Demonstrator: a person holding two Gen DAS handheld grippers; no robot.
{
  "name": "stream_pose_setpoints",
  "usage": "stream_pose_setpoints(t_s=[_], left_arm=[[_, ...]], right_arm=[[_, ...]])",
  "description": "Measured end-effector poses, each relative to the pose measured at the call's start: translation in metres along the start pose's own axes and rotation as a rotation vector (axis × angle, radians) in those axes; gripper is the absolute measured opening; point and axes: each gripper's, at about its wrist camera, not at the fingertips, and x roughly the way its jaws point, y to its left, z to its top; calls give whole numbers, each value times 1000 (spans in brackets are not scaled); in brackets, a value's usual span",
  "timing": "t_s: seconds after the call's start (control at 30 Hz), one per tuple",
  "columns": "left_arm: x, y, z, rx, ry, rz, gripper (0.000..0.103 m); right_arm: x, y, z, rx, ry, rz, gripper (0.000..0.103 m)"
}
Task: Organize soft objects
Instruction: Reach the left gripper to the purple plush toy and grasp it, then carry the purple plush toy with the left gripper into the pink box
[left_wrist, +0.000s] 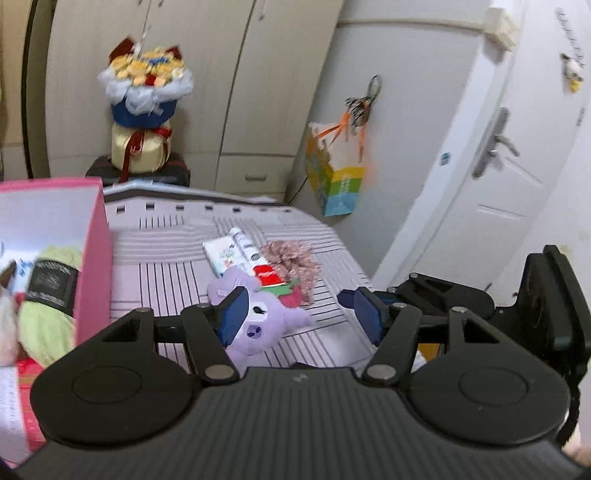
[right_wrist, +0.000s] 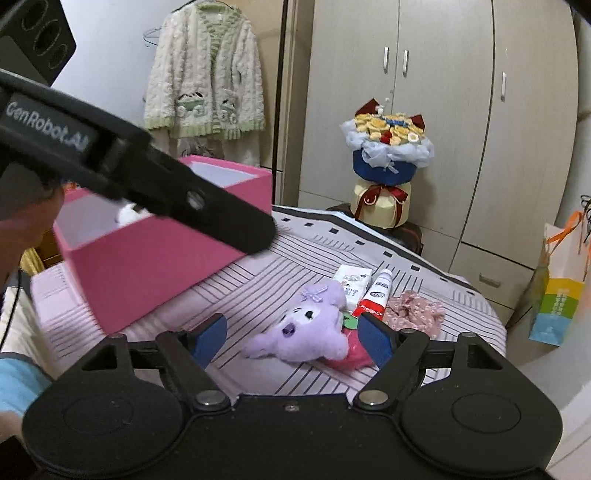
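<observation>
While right gripper (right_wrist: 291, 334) fingers stand wide and empty: straddle purple plush (right_wrist: 306, 326) on bed (right_wrist: 240, 291), clear of toothpaste (right_wrist: 373, 293); left gripper (left_wrist: 295, 314) empty, half-open.

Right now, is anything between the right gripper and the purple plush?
Nothing visible. The right gripper hangs open just short of the purple plush, with only bare bedspread between. The toothpaste tube lies behind it.

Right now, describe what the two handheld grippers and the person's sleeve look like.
Both grippers, left and right, are matte black with ribbed bodies, round side discs, silver pivot pins and blue-padded fingers. White "GenRobot.AI" lettering marks the left one's housing. A light blue sleeve shows.
</observation>
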Motion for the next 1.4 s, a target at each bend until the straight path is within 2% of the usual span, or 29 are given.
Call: stream_pose_setpoints(t_s=[0.2,0.33,0.47,0.57,0.7,0.87,1.03,1.17,1.2,1.27,1.4], left_arm=[[47,22,-10,-83,37,60,61],[70,29,-19,-139,30,112,61],[85,35,-25,-167,50,112,59],[88,38,-30,-175,59,131,59],[91,44,-37,-208,75,103,59],[94,52,-41,-266,77,79,57],[93,56,-45,-295,78,75,53],[90,52,-46,-294,68,86,51],[89,51,-47,-292,66,87,50],[84,48,-48,-288,59,86,50],[76,45,-50,-273,75,80,50]], right_arm=[[39,-4,-8,-61,27,-4,82],[51,-3,-11,-90,32,-5,82],[58,-2,-15,-106,37,-5,82],[63,-2,-18,-99,55,10,81],[65,1,-23,-91,57,32,79],[69,9,-28,-94,56,-7,79],[70,10,-31,-26,48,-16,80],[70,18,-33,-21,43,-47,79],[70,18,-33,-12,43,-50,76],[66,19,-33,22,36,-54,72],[59,21,-36,91,33,-45,71]])
